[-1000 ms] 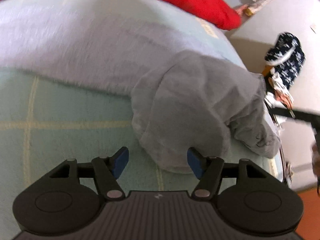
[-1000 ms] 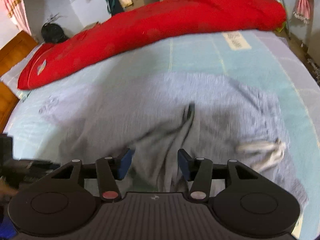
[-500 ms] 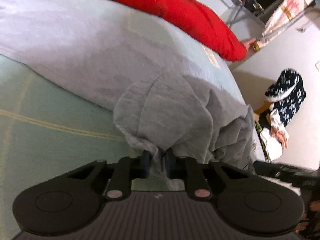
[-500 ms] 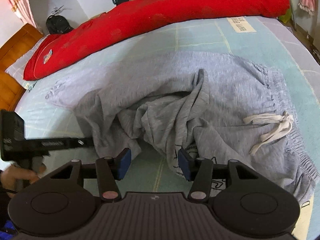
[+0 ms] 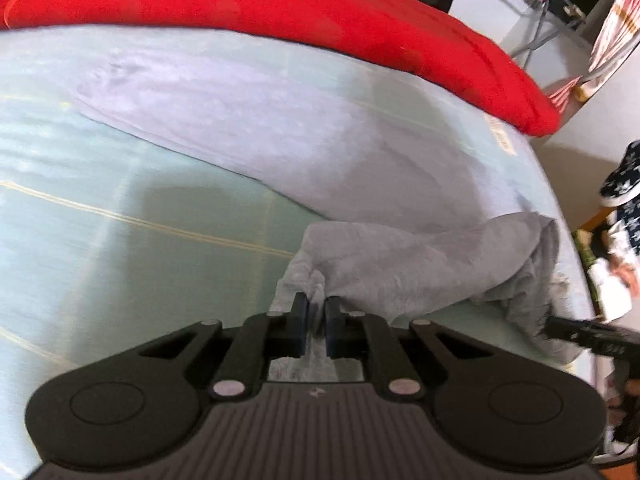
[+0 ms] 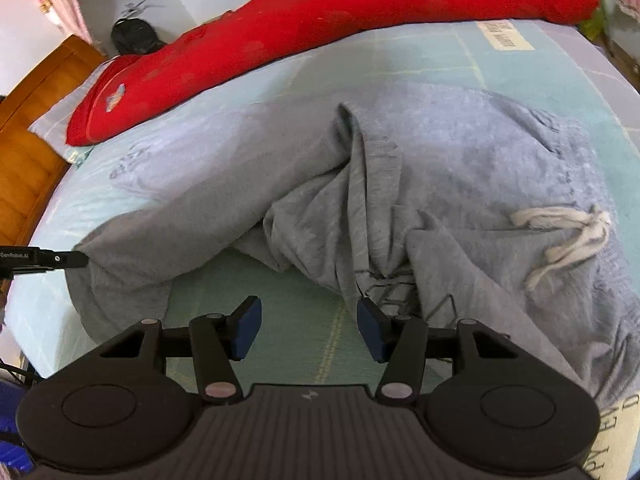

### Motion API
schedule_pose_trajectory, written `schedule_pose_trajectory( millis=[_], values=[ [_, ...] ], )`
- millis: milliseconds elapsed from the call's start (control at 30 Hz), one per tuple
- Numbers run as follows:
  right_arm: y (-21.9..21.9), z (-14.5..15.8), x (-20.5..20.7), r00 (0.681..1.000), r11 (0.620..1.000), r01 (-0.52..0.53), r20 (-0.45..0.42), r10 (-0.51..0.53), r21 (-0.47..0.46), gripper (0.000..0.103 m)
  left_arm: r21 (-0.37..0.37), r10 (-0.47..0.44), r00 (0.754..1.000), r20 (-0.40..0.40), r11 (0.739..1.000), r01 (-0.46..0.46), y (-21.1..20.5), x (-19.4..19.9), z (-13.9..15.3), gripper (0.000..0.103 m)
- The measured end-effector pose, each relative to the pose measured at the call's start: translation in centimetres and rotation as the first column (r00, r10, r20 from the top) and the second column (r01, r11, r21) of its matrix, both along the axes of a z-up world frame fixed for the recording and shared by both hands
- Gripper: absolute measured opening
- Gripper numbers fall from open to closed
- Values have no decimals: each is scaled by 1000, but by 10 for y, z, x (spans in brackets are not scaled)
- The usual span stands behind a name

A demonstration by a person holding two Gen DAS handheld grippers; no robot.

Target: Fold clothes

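Where a second earlier its jaws stood wide, the left gripper [image 5: 316, 322] now pinches the hem of the crumpled grey cotton sweatpants [image 5: 432, 268], drawn up off the pale green checked bedsheet [image 5: 120, 272] in the left wrist view. Right wrist view: the right gripper [image 6: 308, 330] remains half open and empty over the sheet, with the sweatpants just beyond and the long red bolster [image 6: 320, 24] behind.

Grey sweatpants [image 6: 460, 168] with white drawstring [image 6: 568, 236], dark print, possibly lettering; pale green sheet [image 5: 140, 248], thin yellow grid lines; red quilt [image 6: 320, 20]; blue pads [image 6: 248, 328]
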State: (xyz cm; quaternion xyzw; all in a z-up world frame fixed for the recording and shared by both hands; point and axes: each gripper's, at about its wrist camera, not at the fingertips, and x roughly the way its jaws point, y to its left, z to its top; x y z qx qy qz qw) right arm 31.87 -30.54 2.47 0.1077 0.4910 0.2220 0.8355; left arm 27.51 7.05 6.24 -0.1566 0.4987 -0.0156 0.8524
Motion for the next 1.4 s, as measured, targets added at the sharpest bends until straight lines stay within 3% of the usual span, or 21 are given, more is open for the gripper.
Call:
schedule_pose_trajectory(
  millis=[200,300,400,433,500,700,833,1033,1233,1400],
  values=[
    [18,6,-6,1000,1000,-22,21,22,-20,59,10,29,999,18,1000,-29,19,36,-20,8],
    [30,5,-10,1000,999,3,14,-3,-40,59,1,5,999,38,1000,-5,29,70,-39,14],
    [49,5,-15,1000,999,17,-4,-17,-42,60,-18,-8,997,75,1000,9,41,84,-40,22],
    [57,5,-17,1000,999,6,-10,-7,-40,60,-10,-13,995,98,1000,14,45,82,-36,34],
    [77,7,-22,999,999,-29,-17,28,-38,61,-15,-9,995,98,1000,11,55,67,-36,46],
    [139,8,-20,978,977,-211,-8,211,-16,61,-66,32,999,23,997,-30,82,19,-53,46],
    [187,8,-17,937,938,-347,23,348,-17,60,-168,62,997,-33,984,-67,90,-7,-79,44],
    [232,10,-18,890,890,-455,30,456,-28,60,-315,102,995,19,945,-91,84,-17,-104,45],
    [245,4,-14,877,875,-480,-23,480,-57,60,-186,-25,994,111,981,45,62,4,-118,46],
    [245,-1,-10,882,881,-470,-47,468,-55,60,-116,-158,972,176,977,180,52,26,-124,45]
  ],
)
